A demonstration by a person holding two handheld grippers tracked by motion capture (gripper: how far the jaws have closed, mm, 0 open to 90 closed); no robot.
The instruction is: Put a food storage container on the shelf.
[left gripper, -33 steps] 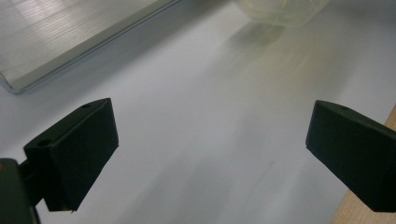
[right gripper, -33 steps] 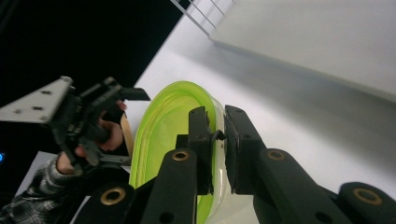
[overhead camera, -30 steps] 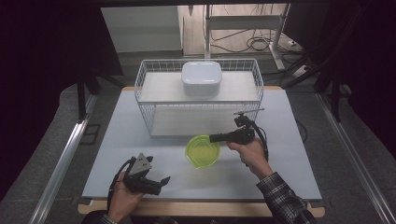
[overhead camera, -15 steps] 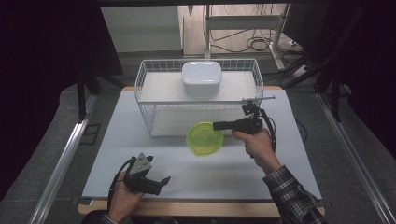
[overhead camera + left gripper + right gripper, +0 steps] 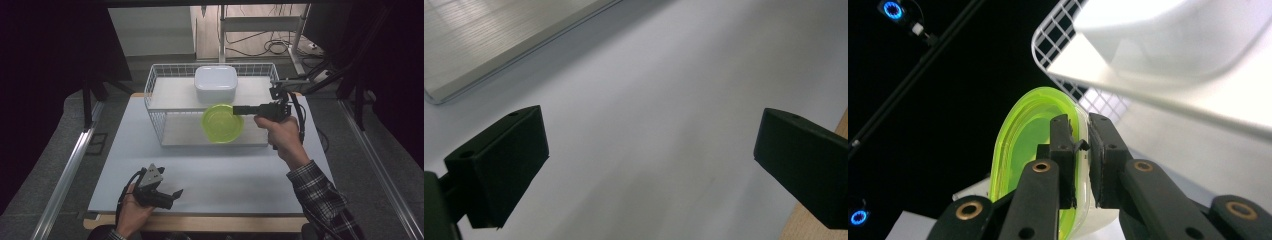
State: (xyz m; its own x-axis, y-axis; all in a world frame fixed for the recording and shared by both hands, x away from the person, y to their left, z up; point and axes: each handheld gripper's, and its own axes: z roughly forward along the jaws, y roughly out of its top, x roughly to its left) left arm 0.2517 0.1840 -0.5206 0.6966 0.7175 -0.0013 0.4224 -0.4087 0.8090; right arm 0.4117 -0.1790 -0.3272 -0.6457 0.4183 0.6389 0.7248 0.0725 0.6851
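Observation:
A translucent green bowl [image 5: 222, 123] hangs in the air in front of the white wire rack [image 5: 160, 107], level with its upper shelf. My right gripper [image 5: 241, 109] is shut on the bowl's right rim and points left. In the right gripper view the jaws pinch the rim of the bowl [image 5: 1023, 145], one pad inside and one outside. A white lidded container [image 5: 215, 83] sits on the rack's top shelf. My left gripper [image 5: 172, 196] rests low near the table's front left, jaws open, nothing between them [image 5: 649, 165].
The white table mat [image 5: 210, 175] spreads in front of the rack, with a wooden table edge [image 5: 200, 223] along the front. Metal rails run down both sides. Cables and a stand lie on the floor behind the rack.
My right gripper has lifted the green bowl off the mat and carried it up and back toward the rack. The left gripper has stayed still.

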